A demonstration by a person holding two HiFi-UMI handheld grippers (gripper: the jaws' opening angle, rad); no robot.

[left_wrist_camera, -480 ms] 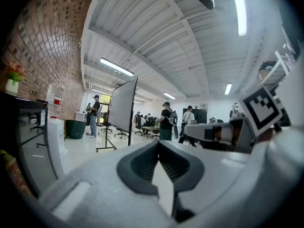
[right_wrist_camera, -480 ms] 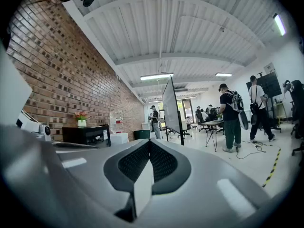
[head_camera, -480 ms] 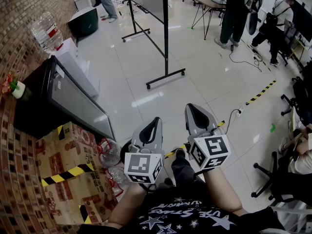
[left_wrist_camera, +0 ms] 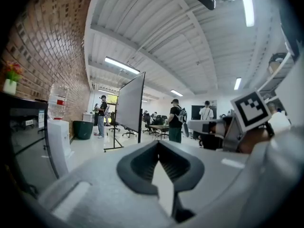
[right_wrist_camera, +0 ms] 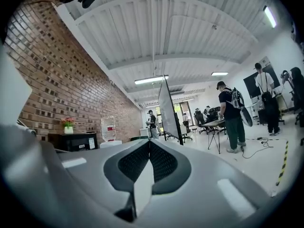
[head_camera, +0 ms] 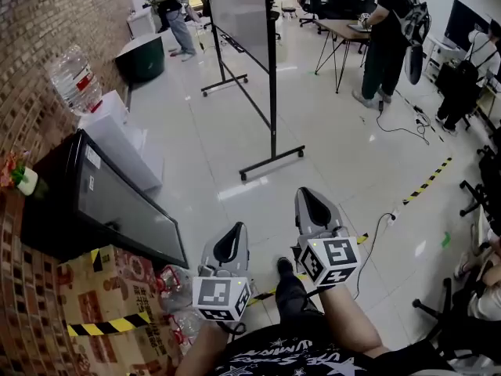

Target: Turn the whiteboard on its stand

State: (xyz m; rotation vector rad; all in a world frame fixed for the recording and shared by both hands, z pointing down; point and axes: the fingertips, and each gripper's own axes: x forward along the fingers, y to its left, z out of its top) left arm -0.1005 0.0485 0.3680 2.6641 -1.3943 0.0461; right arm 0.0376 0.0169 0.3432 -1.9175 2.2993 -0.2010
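With left gripper [head_camera: 233,230] and right gripper [head_camera: 310,194] closed on nothing, well apart from the whiteboard [head_camera: 239,14], I risk pushing it unclamped; its stand [head_camera: 272,157], perhaps on casters, may skid.

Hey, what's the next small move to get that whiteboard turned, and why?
Probably step forward toward the whiteboard: it stands across the floor, well beyond both grippers, and the left gripper and right gripper are shut and empty.
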